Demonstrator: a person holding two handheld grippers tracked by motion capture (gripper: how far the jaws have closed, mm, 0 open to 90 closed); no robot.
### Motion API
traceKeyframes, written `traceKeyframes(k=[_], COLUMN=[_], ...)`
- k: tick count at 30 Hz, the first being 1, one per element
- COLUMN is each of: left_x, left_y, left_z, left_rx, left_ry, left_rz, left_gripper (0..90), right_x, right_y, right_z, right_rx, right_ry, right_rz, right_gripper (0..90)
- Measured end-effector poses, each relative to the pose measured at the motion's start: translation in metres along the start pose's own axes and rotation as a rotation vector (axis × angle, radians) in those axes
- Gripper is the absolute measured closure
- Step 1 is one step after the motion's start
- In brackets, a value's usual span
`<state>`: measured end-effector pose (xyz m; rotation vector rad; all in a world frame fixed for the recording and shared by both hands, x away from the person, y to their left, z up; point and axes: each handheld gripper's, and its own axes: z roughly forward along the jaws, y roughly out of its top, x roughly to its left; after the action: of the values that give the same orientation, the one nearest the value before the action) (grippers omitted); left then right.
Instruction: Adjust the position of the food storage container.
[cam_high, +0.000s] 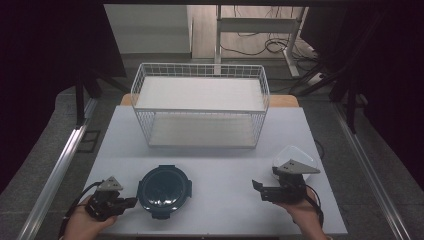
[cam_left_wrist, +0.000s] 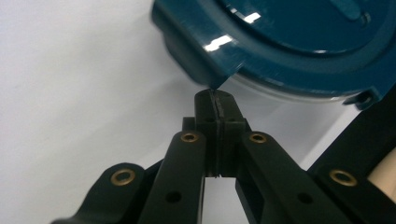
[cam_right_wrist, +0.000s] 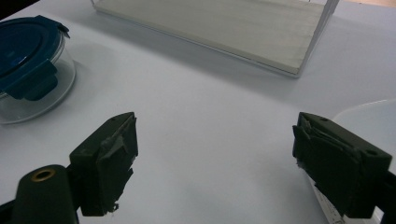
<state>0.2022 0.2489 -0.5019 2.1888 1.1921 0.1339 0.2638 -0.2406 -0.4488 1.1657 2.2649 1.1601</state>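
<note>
White wire rack (cam_high: 200, 105) with two shelves at the table's (cam_high: 220, 200) far edge, clear bowl (cam_high: 296, 159) near its right edge

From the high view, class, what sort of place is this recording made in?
Probably a lab or test workspace: a white table with black curtains around it, loose floor cables, and a staged wire shelf rack.

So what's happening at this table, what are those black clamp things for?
A person holds a pair of tongs in each hand. The left tongs are shut, with their tips right at a side clip of the blue lid on a round glass container; whether they touch it is hard to tell. The right tongs are open above the white table, holding nothing, beside a clear bowl. A white wire rack stands behind.
</note>
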Motion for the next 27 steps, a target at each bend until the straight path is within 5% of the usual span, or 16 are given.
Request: traceKeyframes(k=[8,20,27], left_x=[0.001,-0.004,-0.016], left_y=[0.002,0.007,0.019], left_z=[0.010,0.013,0.020], left_rx=[0.010,0.016,0.026], left_ry=[-0.037,-0.001,-0.013], left_rz=[-0.006,-0.005,0.035], left_gripper=[90.0,90.0,90.0], right_x=[0.000,0.002,0.002], right_y=[-0.001,-0.001,0.002], right_z=[0.002,0.006,0.005], right_rx=[0.009,0.022,0.019], right_ry=[0.003,0.011,0.014], right_rz=[0.001,-0.002,-0.002], right_gripper=[14.0,14.0,14.0])
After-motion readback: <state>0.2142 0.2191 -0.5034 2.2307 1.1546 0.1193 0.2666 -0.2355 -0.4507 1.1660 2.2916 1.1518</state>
